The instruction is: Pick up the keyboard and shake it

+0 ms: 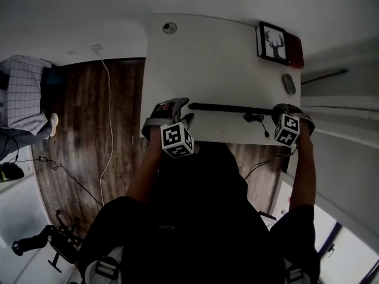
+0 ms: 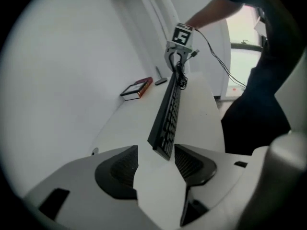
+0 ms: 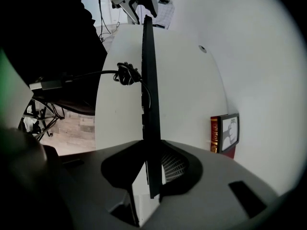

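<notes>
A black keyboard (image 1: 231, 107) stands on its long edge just above the white desk (image 1: 207, 58), near the front edge. My right gripper (image 1: 279, 112) is shut on its right end; in the right gripper view the thin keyboard (image 3: 149, 80) runs straight out from between the right gripper (image 3: 152, 152) pads. My left gripper (image 1: 183, 111) is at the keyboard's left end. In the left gripper view the keyboard (image 2: 169, 114) end sits between the spread jaws of the left gripper (image 2: 156, 159), with a gap to both pads. Its black cable (image 1: 256, 118) is bundled near the right end.
A framed deer picture (image 1: 272, 42) lies on a red book at the desk's back right, with a small grey object (image 1: 288, 83) in front of it. A round grommet (image 1: 170, 28) is at the back left. Wooden floor with a white cord (image 1: 108, 111) lies left.
</notes>
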Demonstrator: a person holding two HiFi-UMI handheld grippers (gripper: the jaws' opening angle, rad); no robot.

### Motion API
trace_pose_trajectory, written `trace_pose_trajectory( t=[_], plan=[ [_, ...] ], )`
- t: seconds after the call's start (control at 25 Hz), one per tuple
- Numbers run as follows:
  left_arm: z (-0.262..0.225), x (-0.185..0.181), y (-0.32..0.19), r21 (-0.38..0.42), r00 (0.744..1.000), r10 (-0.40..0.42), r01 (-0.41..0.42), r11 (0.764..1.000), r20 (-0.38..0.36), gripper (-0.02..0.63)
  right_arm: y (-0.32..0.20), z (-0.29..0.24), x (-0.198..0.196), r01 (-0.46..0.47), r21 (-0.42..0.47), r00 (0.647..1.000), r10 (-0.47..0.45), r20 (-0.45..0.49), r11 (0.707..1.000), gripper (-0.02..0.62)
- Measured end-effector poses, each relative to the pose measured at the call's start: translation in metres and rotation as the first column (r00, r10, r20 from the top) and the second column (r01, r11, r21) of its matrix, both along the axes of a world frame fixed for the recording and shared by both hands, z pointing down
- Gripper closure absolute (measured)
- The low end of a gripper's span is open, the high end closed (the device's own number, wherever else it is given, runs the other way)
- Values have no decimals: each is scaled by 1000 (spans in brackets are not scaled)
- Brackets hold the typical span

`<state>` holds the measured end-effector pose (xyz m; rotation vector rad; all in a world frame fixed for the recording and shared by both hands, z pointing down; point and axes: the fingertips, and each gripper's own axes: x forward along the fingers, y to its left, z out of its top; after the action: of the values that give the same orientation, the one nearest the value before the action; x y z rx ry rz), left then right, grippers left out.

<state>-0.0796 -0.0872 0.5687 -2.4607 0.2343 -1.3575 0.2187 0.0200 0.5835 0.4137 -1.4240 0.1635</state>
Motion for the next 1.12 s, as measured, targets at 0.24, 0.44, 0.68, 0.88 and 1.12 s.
trace_pose_trajectory(
  t=[0.24, 0.44, 0.68, 0.88, 1.12],
  plan=[
    [-30, 46, 11, 107, 975, 209, -216, 971, 70, 359, -2, -2, -4, 24, -6, 1000, -24, 9, 1000, 489],
    [-21, 81, 4, 51, 945, 287, -298, 953, 158, 480, -2, 0, 5, -6, 11, 998, 5, 60, 1000, 489],
    [-23, 87, -4, 8, 919, 302, -314, 949, 253, 514, -10, -7, 10, 24, 22, 992, -27, 126, 999, 488],
    [-17, 95, -10, -74, 905, 308, -300, 951, 293, 506, -17, -4, 15, 36, 40, 985, -43, 168, 999, 485],
    [-13, 98, -28, -96, 922, 272, -256, 962, 274, 563, -32, 0, 22, 33, 48, 979, -42, 199, 998, 477]
  ],
)
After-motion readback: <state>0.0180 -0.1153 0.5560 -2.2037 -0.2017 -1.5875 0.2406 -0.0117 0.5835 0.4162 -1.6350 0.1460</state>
